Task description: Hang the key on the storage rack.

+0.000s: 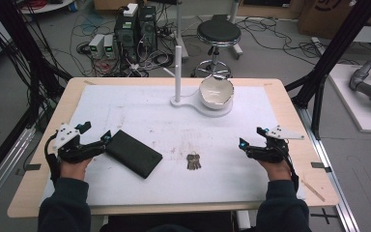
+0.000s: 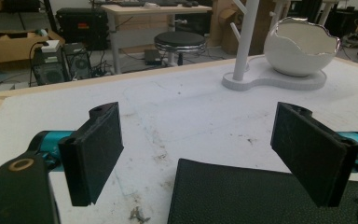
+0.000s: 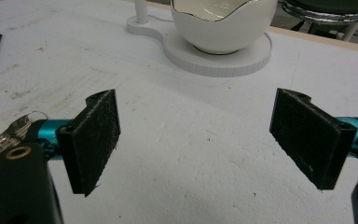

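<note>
step in hand: looks like the pickup of the black wallet (image 1: pixel 134 152), going by where the left gripper (image 1: pixel 107 138) is parked

landmark: I'm placing everything off the white stand (image 1: pixel 195 102), the one with the post and the eggshell-shaped bowl (image 1: pixel 216 92), at the far middle of the table (image 1: pixel 38 181)

wallet: lying flat on the white mat (image 1: pixel 140 108), near-left of the stand and well apart from it, turned at an angle to the mat's edges

left gripper: jaws spread wide, nothing between them. In the left gripper view the wallet's corner (image 2: pixel 242 191) sits low between the pads and closer to the right pad (image 2: pixel 307 149), so it's at the wallet's left end and not yet around it

right gripper: right gripper (image 1: pixel 251 138) is near-right of the stand, jaws also wide apart and empty, over bare mat

keys: small bunch of keys (image 1: pixel 193 161) nearer than the stand, between the wallet and the right gripper, touching neither

how I'd do it: the wallet is thin and flat, so I'd guess a top-down pinch just slides off. Shift left a bit so the corner is centred, drop one pad to the mat at the edge, and close across the short side

watch out: closing too early probably just pushes it along the mat toward the keys
</note>
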The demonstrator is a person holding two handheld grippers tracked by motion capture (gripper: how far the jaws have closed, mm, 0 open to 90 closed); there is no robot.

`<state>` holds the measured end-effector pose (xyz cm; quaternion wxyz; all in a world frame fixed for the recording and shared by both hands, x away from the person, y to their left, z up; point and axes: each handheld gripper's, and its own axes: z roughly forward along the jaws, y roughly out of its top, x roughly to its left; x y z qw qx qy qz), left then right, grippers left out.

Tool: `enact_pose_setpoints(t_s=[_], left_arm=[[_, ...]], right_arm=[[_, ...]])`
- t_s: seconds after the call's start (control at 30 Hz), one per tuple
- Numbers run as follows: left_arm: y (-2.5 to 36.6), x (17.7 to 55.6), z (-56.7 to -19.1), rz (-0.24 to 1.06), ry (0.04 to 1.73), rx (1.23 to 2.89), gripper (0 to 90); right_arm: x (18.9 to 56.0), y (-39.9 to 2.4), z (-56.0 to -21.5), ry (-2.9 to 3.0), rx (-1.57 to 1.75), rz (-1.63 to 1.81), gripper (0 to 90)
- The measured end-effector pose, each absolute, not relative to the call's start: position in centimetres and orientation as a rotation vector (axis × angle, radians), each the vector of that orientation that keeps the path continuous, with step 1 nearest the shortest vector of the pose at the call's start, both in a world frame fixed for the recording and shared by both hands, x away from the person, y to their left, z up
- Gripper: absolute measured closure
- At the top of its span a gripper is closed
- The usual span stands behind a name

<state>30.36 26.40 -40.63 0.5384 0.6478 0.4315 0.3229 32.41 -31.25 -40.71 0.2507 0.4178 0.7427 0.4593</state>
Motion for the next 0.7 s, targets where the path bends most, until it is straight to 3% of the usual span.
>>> enact_pose_setpoints(t_s=[0.5, 0.7], left_arm=[[26.3, 30.5, -40.7, 0.769, 1.031, 1.549, 16.5], [26.2, 30.4, -40.7, 0.768, 1.021, 1.553, 16.8]], right_arm=[[32.1, -30.8, -40.8, 2.019, 1.141, 1.261, 16.0], [32.2, -26.1, -41.6, 2.180, 1.116, 1.320, 17.2]])
